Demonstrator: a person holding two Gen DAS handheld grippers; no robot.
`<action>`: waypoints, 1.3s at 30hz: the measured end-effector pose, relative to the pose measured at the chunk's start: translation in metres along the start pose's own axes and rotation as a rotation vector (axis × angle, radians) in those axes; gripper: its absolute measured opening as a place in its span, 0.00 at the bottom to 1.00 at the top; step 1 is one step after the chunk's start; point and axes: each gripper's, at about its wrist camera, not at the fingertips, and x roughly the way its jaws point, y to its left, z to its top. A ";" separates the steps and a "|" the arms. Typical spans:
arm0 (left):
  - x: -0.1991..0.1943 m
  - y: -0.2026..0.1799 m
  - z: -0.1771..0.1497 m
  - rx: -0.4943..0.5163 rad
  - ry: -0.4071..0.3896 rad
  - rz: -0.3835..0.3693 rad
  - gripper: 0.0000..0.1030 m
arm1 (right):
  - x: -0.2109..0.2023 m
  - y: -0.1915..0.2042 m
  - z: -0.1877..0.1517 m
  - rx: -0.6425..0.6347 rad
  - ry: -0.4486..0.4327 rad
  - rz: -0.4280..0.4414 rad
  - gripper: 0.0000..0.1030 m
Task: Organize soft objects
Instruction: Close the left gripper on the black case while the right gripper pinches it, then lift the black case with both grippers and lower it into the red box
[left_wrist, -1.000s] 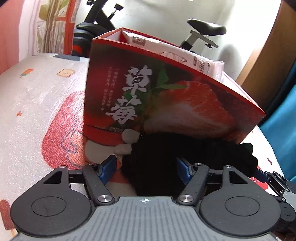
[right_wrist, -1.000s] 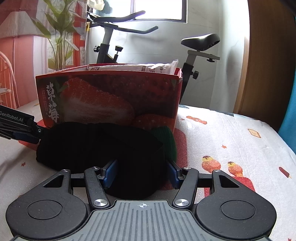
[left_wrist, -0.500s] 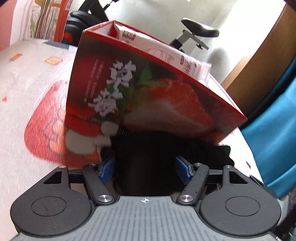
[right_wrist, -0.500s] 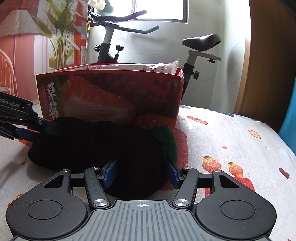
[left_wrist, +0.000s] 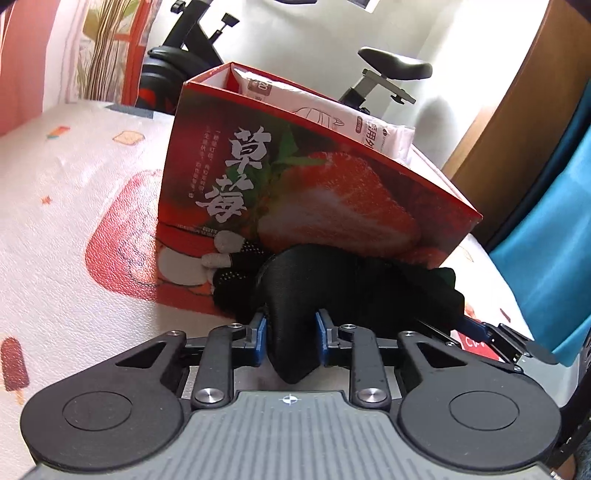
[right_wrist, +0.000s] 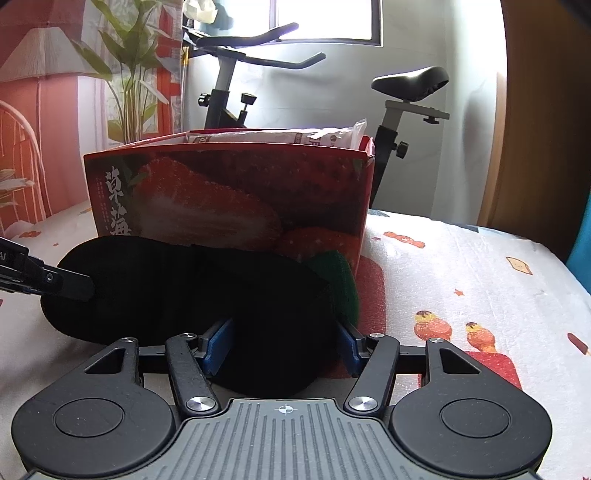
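Observation:
A black soft fabric piece (left_wrist: 332, 280) lies on the bed in front of a red strawberry box (left_wrist: 295, 192). My left gripper (left_wrist: 290, 336) is shut on one end of the black fabric, which bunches between the blue pads. My right gripper (right_wrist: 284, 343) straddles the other end of the black fabric (right_wrist: 207, 288), its jaws wide on either side of it. The left gripper's finger (right_wrist: 55, 282) shows at the left of the right wrist view. A black glove with white fingertips (left_wrist: 229, 258) lies against the box (right_wrist: 236, 199). A green cloth (right_wrist: 340, 280) sits beside the fabric.
White plastic packs (left_wrist: 325, 110) stand inside the box. The bed cover (left_wrist: 74, 192) is white with popsicle prints. An exercise bike (right_wrist: 258, 81) stands behind the bed. A blue cloth (left_wrist: 554, 236) hangs at the right, by a wooden door (right_wrist: 543, 110).
My left gripper has closed from wide open onto the black fabric, pinching it narrow. The left camera has swung about. The right gripper has barely moved.

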 end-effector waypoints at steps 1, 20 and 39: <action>-0.001 -0.001 0.000 0.007 0.001 0.004 0.27 | -0.001 0.001 0.000 -0.007 -0.004 0.005 0.54; -0.022 -0.005 -0.014 0.075 0.000 0.105 0.23 | -0.048 0.021 -0.001 -0.137 -0.102 0.059 0.14; -0.056 -0.003 -0.010 0.053 -0.080 0.094 0.22 | -0.083 0.035 0.006 -0.155 -0.146 0.081 0.11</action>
